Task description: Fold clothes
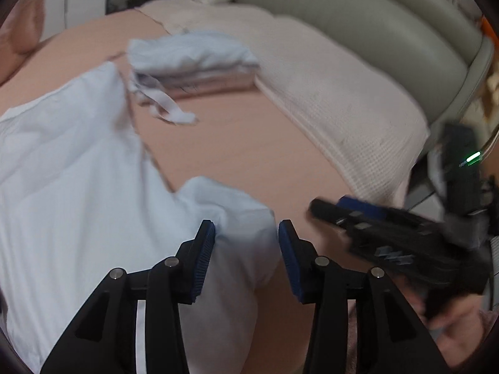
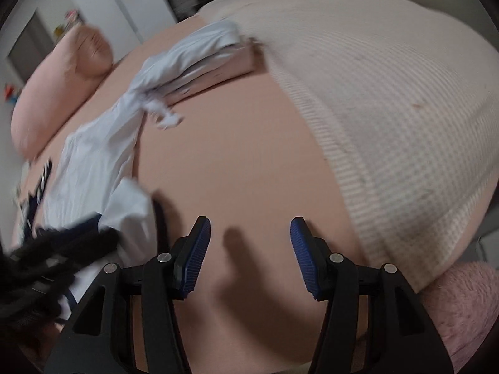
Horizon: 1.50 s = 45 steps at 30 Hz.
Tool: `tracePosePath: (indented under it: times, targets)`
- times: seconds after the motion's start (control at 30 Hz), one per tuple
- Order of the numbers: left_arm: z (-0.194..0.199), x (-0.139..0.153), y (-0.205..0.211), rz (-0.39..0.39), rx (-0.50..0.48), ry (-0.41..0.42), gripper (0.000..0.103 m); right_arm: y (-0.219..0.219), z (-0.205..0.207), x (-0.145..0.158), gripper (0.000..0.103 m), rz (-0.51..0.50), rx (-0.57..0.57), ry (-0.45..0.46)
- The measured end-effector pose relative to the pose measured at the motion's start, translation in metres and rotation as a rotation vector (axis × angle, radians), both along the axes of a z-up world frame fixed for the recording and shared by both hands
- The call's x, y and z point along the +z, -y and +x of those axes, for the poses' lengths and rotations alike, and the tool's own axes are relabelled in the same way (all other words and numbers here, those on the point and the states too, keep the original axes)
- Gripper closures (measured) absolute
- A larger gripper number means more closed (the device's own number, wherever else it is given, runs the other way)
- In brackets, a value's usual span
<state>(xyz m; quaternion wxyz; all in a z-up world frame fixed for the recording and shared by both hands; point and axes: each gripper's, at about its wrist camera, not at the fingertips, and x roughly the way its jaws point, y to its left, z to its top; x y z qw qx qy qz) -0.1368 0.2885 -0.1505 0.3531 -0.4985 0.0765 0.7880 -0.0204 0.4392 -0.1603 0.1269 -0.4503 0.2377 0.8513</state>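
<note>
A pale blue garment (image 1: 78,171) lies spread on the pink bed sheet (image 1: 249,143), and one rounded fold of it reaches toward me. My left gripper (image 1: 246,246) hangs over that fold with its jaws apart. The cloth sits between the blue pads, which do not visibly press on it. My right gripper (image 2: 249,243) is open above bare sheet (image 2: 249,155) with nothing between its fingers. It shows blurred at the right of the left wrist view (image 1: 330,207). The left gripper (image 2: 62,249) is a dark blur over the garment (image 2: 93,155) in the right wrist view.
A stack of folded clothes (image 1: 193,59) sits further back, with a loose strip hanging off its front. A cream waffle blanket (image 2: 389,109) covers the right side of the bed. A pink pillow (image 2: 59,87) lies at the far left, and a grey padded headboard (image 1: 374,21) stands behind.
</note>
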Motion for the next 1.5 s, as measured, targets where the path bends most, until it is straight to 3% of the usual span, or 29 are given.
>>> tracePosePath:
  times: [0.03, 0.07, 0.17, 0.3, 0.33, 0.43, 0.53, 0.57, 0.6, 0.67, 0.83, 0.93, 1.0, 1.03, 1.07, 1.1, 1.17, 1.27, 1.33, 1.37, 1.43, 1.47, 1.5]
  targets:
    - [-0.002, -0.004, -0.002, -0.012, 0.01, 0.014, 0.1, -0.001, -0.002, 0.0, 0.046, -0.023, 0.0, 0.002]
    - [-0.004, -0.007, 0.0, -0.01, 0.026, 0.031, 0.1, -0.003, -0.004, 0.0, 0.046, -0.046, 0.0, 0.004]
    - [-0.006, 0.011, 0.038, 0.184, 0.112, 0.077, 0.1, 0.014, -0.014, -0.002, 0.042, -0.02, 0.052, 0.03]
    - [-0.012, 0.017, 0.127, 0.413, 0.342, 0.172, 0.1, 0.039, -0.027, -0.008, 0.041, 0.019, 0.157, 0.043]
    - [-0.014, 0.01, 0.144, 0.409, 0.386, 0.187, 0.1, 0.045, -0.033, -0.009, 0.041, 0.017, 0.185, 0.049]
    - [-0.02, -0.015, 0.179, 0.257, 0.486, 0.201, 0.1, 0.068, -0.058, 0.0, 0.041, 0.017, 0.312, 0.045]
    - [-0.017, -0.016, 0.196, 0.243, 0.509, 0.2, 0.095, 0.099, -0.082, 0.004, 0.039, 0.029, 0.448, 0.037]
    - [-0.015, -0.015, 0.201, 0.245, 0.513, 0.199, 0.082, 0.109, -0.089, 0.003, 0.039, 0.041, 0.486, 0.038]
    - [-0.014, -0.012, 0.204, 0.243, 0.511, 0.183, 0.058, 0.117, -0.091, 0.001, 0.039, 0.059, 0.504, 0.036]
    - [-0.008, 0.002, 0.208, 0.26, 0.493, 0.115, 0.051, 0.123, -0.086, -0.002, 0.039, 0.055, 0.498, 0.005]
    - [-0.006, 0.022, 0.203, 0.317, 0.417, 0.007, 0.051, 0.12, -0.07, 0.002, 0.039, 0.004, 0.452, -0.079]
    - [-0.01, 0.02, 0.177, 0.273, 0.334, -0.026, 0.051, 0.123, -0.064, 0.017, 0.038, 0.069, 0.47, -0.147]
    - [-0.013, 0.013, 0.161, 0.227, 0.297, -0.008, 0.051, 0.126, -0.062, 0.019, 0.037, 0.06, 0.502, -0.159]
    - [-0.014, 0.007, 0.154, 0.191, 0.291, -0.002, 0.054, 0.129, -0.061, 0.017, 0.037, 0.054, 0.518, -0.146]
    - [-0.016, 0.0, 0.148, 0.15, 0.291, 0.003, 0.067, 0.132, -0.061, 0.013, 0.037, 0.055, 0.534, -0.12]
    - [-0.017, -0.005, 0.145, 0.099, 0.307, -0.006, 0.078, 0.135, -0.06, 0.008, 0.036, 0.067, 0.55, -0.079]
    - [-0.022, -0.013, 0.149, 0.036, 0.399, -0.017, 0.081, 0.141, -0.059, -0.005, 0.036, 0.106, 0.574, 0.002]
    - [-0.027, -0.007, 0.172, 0.055, 0.526, -0.017, 0.081, 0.136, -0.053, 0.001, 0.037, 0.15, 0.554, 0.004]
    - [-0.024, 0.004, 0.177, 0.096, 0.498, -0.021, 0.082, 0.129, -0.048, 0.002, 0.035, 0.183, 0.529, 0.026]
    - [-0.022, 0.009, 0.179, 0.12, 0.472, -0.023, 0.078, 0.128, -0.046, -0.001, 0.035, 0.202, 0.525, 0.052]
    - [-0.014, 0.021, 0.172, 0.16, 0.386, -0.039, 0.059, 0.128, -0.041, -0.003, 0.035, 0.235, 0.523, 0.071]
    - [-0.011, 0.026, 0.165, 0.167, 0.346, -0.057, 0.043, 0.128, -0.039, -0.001, 0.035, 0.233, 0.523, 0.062]
    - [-0.008, 0.03, 0.157, 0.168, 0.309, -0.079, 0.039, 0.127, -0.037, 0.006, 0.035, 0.196, 0.529, 0.023]
